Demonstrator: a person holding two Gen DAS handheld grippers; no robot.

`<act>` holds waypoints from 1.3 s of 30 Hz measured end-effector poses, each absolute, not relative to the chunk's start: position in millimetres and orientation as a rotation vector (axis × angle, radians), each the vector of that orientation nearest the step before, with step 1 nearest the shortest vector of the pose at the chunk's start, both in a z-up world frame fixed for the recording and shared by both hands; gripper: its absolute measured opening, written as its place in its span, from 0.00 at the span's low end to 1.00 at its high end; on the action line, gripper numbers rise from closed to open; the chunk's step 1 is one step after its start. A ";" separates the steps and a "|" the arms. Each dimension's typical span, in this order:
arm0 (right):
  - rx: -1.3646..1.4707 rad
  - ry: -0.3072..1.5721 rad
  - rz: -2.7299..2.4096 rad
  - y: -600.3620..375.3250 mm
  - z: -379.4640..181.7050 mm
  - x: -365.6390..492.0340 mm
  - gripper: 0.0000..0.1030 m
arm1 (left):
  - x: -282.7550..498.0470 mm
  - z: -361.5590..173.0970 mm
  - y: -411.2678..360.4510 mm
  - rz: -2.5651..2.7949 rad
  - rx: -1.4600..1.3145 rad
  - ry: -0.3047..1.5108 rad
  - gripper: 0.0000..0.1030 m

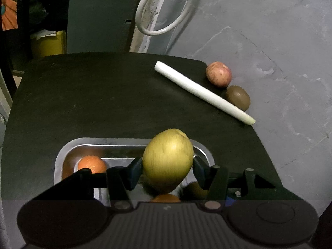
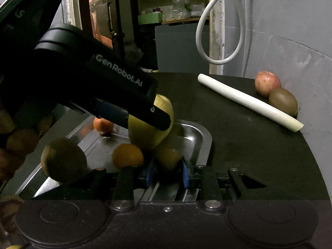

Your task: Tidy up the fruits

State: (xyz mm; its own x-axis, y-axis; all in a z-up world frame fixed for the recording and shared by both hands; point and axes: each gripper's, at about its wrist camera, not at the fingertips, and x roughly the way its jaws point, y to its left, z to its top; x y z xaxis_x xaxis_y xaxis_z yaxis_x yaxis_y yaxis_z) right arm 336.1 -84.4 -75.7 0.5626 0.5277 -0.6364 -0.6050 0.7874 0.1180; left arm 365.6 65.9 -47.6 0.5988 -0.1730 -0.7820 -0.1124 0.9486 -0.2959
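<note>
My left gripper [image 1: 167, 166] is shut on a large yellow-green pear [image 1: 168, 159] and holds it above a steel tray [image 1: 62, 155]. An orange [image 1: 92, 165] lies in the tray. In the right wrist view the left gripper [image 2: 145, 114] holds the pear [image 2: 145, 132] over the tray [image 2: 199, 137], which holds oranges [image 2: 127, 155], a kiwi [image 2: 63, 161] and a small brownish fruit [image 2: 168, 157]. My right gripper [image 2: 167, 172] stands around that small fruit, jaws close to it. A red apple [image 1: 219, 73] and a kiwi [image 1: 237, 97] lie at the table's far right.
A white leek stalk [image 1: 203, 93] lies diagonally on the black table [image 1: 103, 103] in front of the apple and kiwi. A grey wall [image 1: 280, 62] borders the table on the right. A white hose loop [image 1: 161, 10] hangs behind.
</note>
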 end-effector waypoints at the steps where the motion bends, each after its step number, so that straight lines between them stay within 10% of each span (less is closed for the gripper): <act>1: -0.118 0.710 0.668 -84.3 -75.5 336.1 0.29 | 365.1 -48.1 66.1 -0.035 -0.331 0.931 0.56; 9: -0.119 0.693 0.656 -85.8 -68.9 325.1 0.44 | 362.6 -47.5 66.1 -0.041 -0.326 0.923 0.56; 24: -0.053 0.631 0.541 -102.8 -28.4 274.0 0.80 | 304.3 -13.5 73.1 -0.018 -0.341 0.841 0.96; 39: -0.016 0.547 0.444 -120.2 19.1 186.3 0.95 | 195.9 24.8 93.2 0.082 -0.365 0.744 0.99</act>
